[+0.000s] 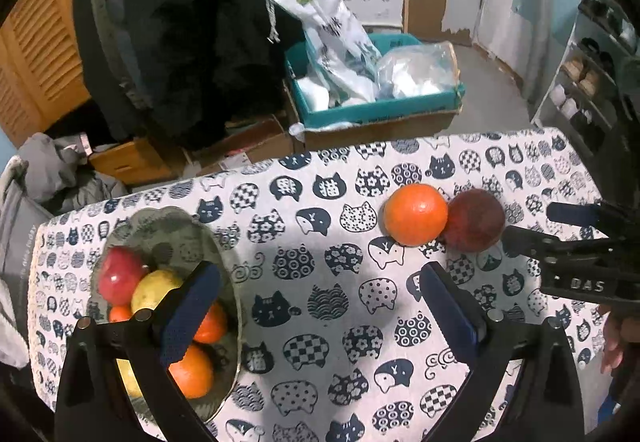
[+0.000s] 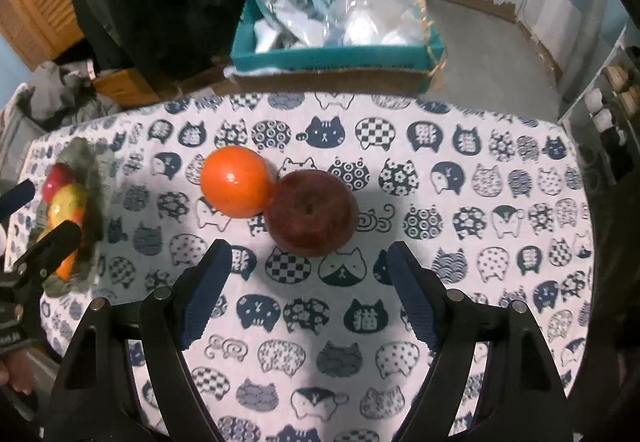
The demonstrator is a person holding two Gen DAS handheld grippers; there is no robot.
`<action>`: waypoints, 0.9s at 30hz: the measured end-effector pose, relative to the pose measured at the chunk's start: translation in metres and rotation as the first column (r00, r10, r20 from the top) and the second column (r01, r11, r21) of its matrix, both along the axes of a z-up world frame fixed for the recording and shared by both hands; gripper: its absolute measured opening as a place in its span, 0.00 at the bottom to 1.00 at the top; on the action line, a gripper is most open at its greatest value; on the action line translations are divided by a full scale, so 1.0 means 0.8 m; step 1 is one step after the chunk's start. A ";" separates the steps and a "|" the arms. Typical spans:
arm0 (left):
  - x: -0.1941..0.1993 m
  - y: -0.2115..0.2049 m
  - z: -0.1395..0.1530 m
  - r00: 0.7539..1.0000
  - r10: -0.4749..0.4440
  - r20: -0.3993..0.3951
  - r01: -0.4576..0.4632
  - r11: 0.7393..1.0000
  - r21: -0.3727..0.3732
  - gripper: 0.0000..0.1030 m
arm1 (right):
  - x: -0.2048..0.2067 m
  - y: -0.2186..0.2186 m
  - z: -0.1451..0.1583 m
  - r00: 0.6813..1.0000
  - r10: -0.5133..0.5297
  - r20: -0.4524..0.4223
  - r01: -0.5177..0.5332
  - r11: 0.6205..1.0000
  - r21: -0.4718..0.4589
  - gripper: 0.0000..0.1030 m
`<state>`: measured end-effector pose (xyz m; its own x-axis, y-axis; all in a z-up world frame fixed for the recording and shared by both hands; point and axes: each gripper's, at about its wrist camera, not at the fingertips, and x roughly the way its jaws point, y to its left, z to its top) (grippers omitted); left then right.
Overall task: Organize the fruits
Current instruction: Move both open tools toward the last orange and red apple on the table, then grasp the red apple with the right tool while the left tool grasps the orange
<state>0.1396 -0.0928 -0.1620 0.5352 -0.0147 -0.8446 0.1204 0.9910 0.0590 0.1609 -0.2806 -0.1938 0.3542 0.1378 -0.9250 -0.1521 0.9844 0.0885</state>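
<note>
A: On the cat-print tablecloth point(image 2: 500, 178), two fruits left outside: a round bright orange point(image 2: 235, 181) and a dark red apple point(image 2: 311, 213), touching each other, near the far edge. The rest sit in the grey scalloped metal bowl point(image 1: 224, 262) at the left end, well apart from these two.

B: Grippers?

A: Right gripper point(image 2: 308, 282) hovers just short of the apple, jaws wide, nothing between them. Left gripper point(image 1: 320, 306) also wide and empty, its left finger over the bowl (blocks some of the fruit in there).

B: So next pick is the apple?

A: My guess, yes. It's nearest the right gripper and roughly centred between its fingers point(image 2: 208, 294).

B: Tips for doing it well?

A: Straddle the apple at its widest part. Watch the left finger: the orange is touching the apple on that side, so the gap there is tight. Probably come in slightly from the right, or it nudges the orange and that rolls. Close gently; the skin looks smooth, so it may slip.

B: Drop spot?

A: Bowl looks fairly full; lower it in, don't drop.
</note>
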 end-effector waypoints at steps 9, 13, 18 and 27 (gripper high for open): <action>0.041 -0.004 -0.052 0.997 -0.005 -0.079 0.004 1.000 -0.002 0.98 | 0.034 0.000 -0.053 0.998 -0.006 -0.067 0.005 1.000 -0.007 0.77; 0.053 -0.006 -0.068 0.994 -0.009 -0.107 0.006 1.000 -0.023 0.98 | 0.045 0.001 -0.068 0.997 0.007 -0.079 -0.006 1.000 0.015 0.77; 0.064 -0.007 -0.078 0.991 -0.003 -0.134 -0.005 0.998 -0.066 0.98 | 0.055 0.007 -0.082 0.996 0.025 -0.091 -0.024 1.000 0.012 0.77; 0.074 -0.024 -0.082 0.990 -0.028 -0.140 0.015 0.996 -0.090 0.98 | 0.049 -0.008 -0.091 0.996 0.006 -0.084 -0.005 1.000 0.004 0.74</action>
<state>0.1992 -0.1123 -0.2277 0.4092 -0.1025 -0.9067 0.1427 0.9886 -0.0474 0.2000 -0.2870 -0.2663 0.2743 0.1433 -0.9509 -0.1495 0.9832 0.1051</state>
